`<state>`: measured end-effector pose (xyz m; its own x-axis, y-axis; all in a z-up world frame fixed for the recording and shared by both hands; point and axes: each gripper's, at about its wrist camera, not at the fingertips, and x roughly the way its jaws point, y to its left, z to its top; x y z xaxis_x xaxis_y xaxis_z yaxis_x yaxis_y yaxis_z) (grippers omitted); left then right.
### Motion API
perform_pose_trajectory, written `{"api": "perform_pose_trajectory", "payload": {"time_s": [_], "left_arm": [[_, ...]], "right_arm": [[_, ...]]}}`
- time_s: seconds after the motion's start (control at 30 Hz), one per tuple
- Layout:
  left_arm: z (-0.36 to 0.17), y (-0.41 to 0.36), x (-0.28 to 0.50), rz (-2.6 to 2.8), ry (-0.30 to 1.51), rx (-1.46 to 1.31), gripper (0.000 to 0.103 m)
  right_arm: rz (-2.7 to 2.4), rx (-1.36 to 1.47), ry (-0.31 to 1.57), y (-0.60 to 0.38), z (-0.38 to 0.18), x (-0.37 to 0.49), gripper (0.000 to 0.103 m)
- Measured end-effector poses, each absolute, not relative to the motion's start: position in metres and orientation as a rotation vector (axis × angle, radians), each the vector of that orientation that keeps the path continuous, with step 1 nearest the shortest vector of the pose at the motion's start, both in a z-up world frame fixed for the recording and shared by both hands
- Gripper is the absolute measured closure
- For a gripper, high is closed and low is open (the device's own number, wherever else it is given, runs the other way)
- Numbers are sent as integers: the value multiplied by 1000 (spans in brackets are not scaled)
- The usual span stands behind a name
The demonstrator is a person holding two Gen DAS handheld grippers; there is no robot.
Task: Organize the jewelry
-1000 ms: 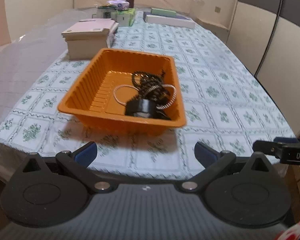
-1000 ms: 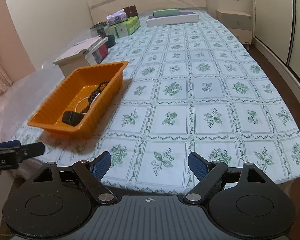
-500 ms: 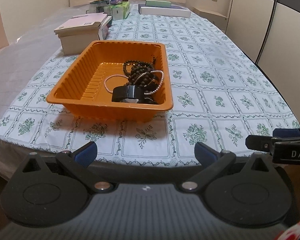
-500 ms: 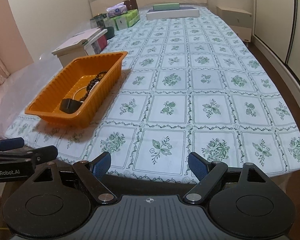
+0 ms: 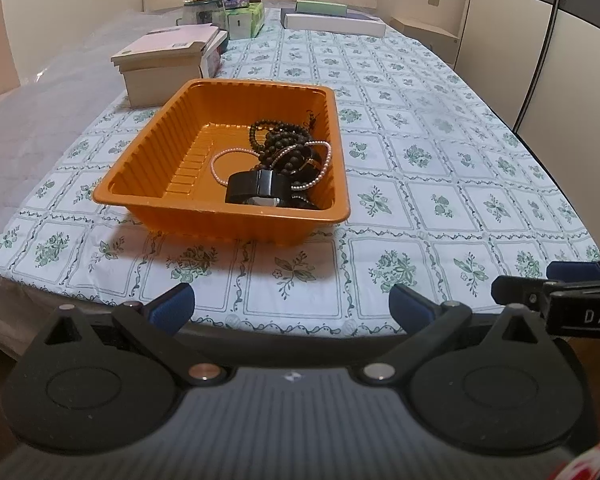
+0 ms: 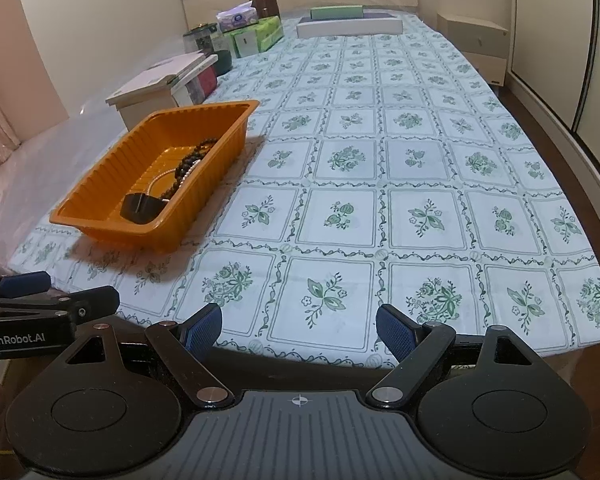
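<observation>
Both views settle back from the tray (image 5: 140,184); beads (image 5: 288,148) all inside, left gripper (image 5: 292,306) and right gripper (image 6: 299,330) spread wide, empty — sorted, or about to be.

Orange tray (image 5: 148,184) was glossy ribbed plastic. Dark bead strands (image 5: 284,142) looked matt; pearl strand (image 5: 220,160) shone. Bed cover (image 6: 420,168) was smooth printed sheeting. Left tool (image 5: 291,304) had matt black plastic and textured blue pads (image 5: 172,306).

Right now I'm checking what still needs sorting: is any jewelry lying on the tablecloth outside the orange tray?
No, the beads and the pearl strand all lie inside the orange tray.
</observation>
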<state>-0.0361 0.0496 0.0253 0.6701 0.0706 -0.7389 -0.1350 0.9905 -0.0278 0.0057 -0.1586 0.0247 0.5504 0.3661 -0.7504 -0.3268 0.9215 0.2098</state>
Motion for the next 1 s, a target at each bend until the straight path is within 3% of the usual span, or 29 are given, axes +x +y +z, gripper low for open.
{"api": "perform_pose_trajectory", "payload": {"time_s": [1.0], "left_arm": [[28,49,-36,112,816,-76,0]], "right_arm": [[415,32,891,-157,26,5,19]]}}
